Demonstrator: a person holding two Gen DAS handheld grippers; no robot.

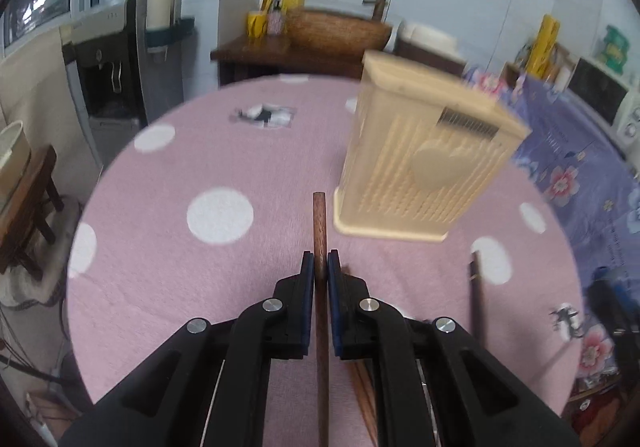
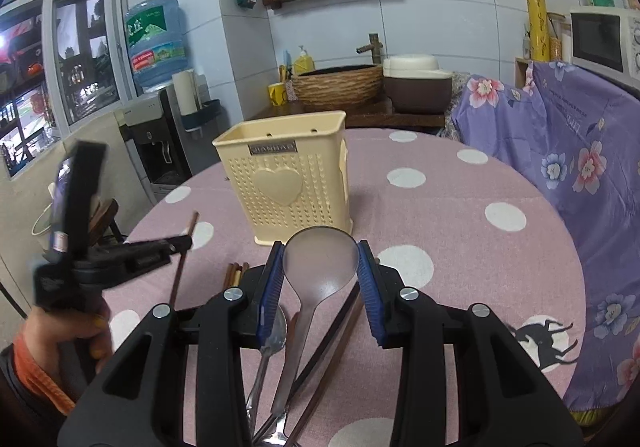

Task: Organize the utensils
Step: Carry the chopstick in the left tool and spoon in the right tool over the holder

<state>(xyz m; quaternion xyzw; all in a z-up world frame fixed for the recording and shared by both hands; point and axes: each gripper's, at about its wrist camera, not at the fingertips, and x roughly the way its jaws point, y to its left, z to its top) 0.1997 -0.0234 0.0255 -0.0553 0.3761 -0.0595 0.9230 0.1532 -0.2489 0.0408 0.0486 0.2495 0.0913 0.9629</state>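
Note:
My left gripper (image 1: 319, 267) is shut on a brown wooden chopstick (image 1: 320, 223) and holds it above the pink dotted tablecloth (image 1: 200, 151), left of the cream utensil holder (image 1: 424, 159). In the right wrist view that gripper (image 2: 186, 243) shows at the left with the chopstick (image 2: 182, 263) in it. My right gripper (image 2: 320, 267) is shut on the bowl of a translucent grey ladle (image 2: 320, 259), just in front of the holder (image 2: 286, 183). More chopsticks (image 2: 234, 275) and a metal spoon (image 2: 272, 335) lie beneath it.
A dark chopstick (image 1: 476, 295) lies on the table at the right. A purple flowered cloth (image 2: 568, 151) covers furniture at the right. A water dispenser (image 2: 160, 135) stands at the left, and a wicker basin (image 2: 338, 85) behind the table.

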